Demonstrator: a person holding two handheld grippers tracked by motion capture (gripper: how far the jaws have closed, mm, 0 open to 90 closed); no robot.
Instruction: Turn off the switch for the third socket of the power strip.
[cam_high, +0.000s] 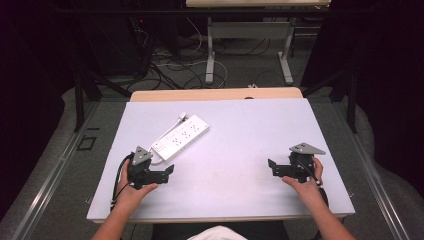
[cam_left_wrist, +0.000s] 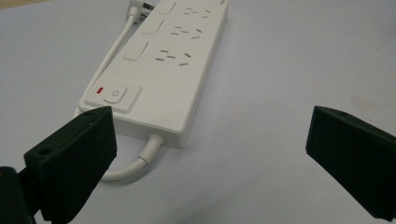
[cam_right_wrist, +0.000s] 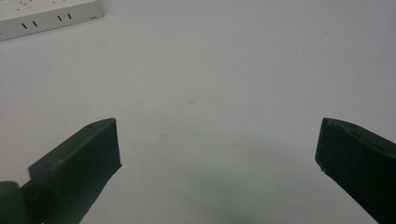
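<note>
A white power strip (cam_high: 181, 137) lies slantwise on the white table top (cam_high: 240, 150), left of centre. In the left gripper view the power strip (cam_left_wrist: 163, 70) shows its power button with a red mark, several sockets and a white cord curling out of its near end. My left gripper (cam_high: 169, 171) rests just in front of the strip's near end, its jaws wide apart with nothing between them (cam_left_wrist: 210, 135). My right gripper (cam_high: 271, 167) sits on the table's right side, far from the strip, open and empty (cam_right_wrist: 217, 144). A corner of the power strip (cam_right_wrist: 46, 14) lies far off in the right gripper view.
The white board lies on a wooden table (cam_high: 215, 94) whose far edge shows behind it. Beyond stand desk legs (cam_high: 210, 50) and loose cables (cam_high: 170, 65) on the floor. Metal rails (cam_high: 55, 170) flank the table. A person's forearms enter from the bottom.
</note>
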